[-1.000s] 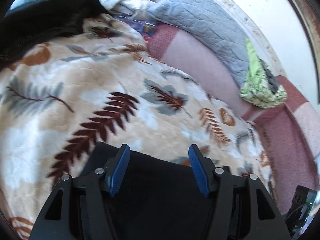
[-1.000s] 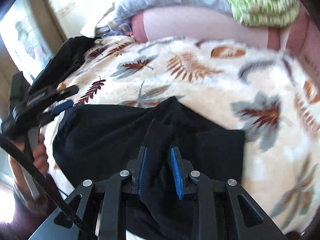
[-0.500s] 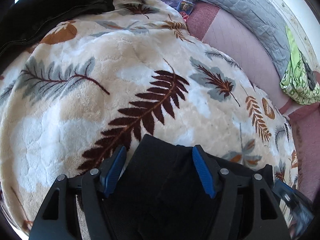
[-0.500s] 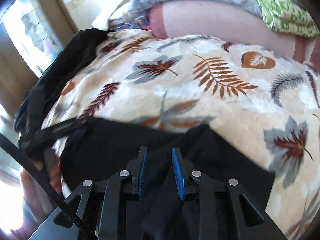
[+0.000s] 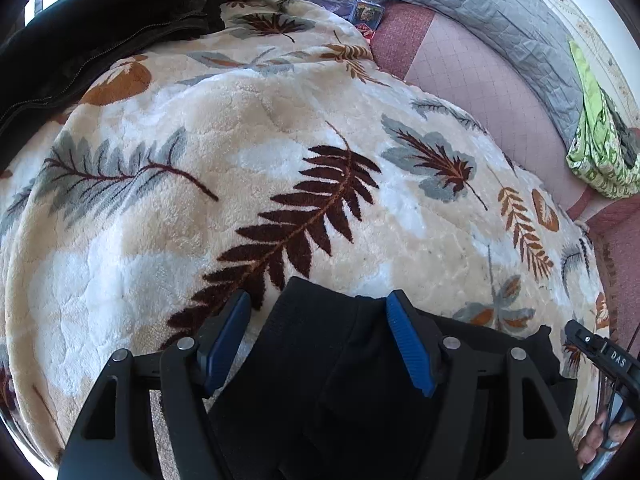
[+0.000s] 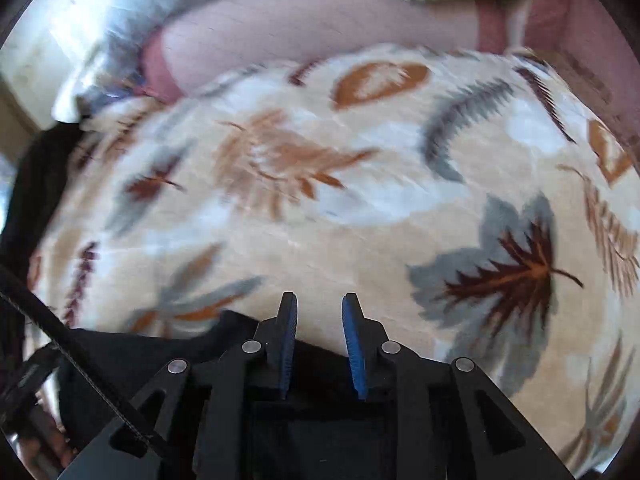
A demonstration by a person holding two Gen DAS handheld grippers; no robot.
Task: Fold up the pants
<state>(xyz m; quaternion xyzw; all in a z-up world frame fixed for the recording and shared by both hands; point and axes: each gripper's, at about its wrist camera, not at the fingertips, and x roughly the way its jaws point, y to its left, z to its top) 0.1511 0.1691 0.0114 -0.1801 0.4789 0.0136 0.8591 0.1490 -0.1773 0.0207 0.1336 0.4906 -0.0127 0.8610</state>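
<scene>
1. The black pants (image 5: 320, 360) lie on the near edge of a bed, on a plush cream blanket (image 5: 240, 160) printed with brown, rust and grey leaves.
2. In the left wrist view the left gripper (image 5: 318, 340) is spread wide over the pants; a corner of the dark cloth lies between its blue pads (image 5: 408, 352), and neither pad presses on it.
3. In the right wrist view the right gripper (image 6: 320, 344) has its blue pads (image 6: 354, 352) set a narrow gap apart. Blanket shows through the gap near the tips and dark cloth lower down; I cannot tell whether any cloth is pinched there.
4. The pants (image 6: 160, 364) spread leftward from the right gripper along the blanket (image 6: 360, 200) edge. This view is smeared by motion blur.
5. The right gripper's black body (image 5: 600, 356) also shows at the far right of the left wrist view, just beside the pants' edge.
6. A black jacket (image 5: 100, 28) lies on the far left of the blanket.
7. A grey quilted pillow (image 5: 500, 12) and a green patterned cloth (image 5: 600, 148) rest on the pink sheet (image 5: 480, 80) beyond the blanket.
</scene>
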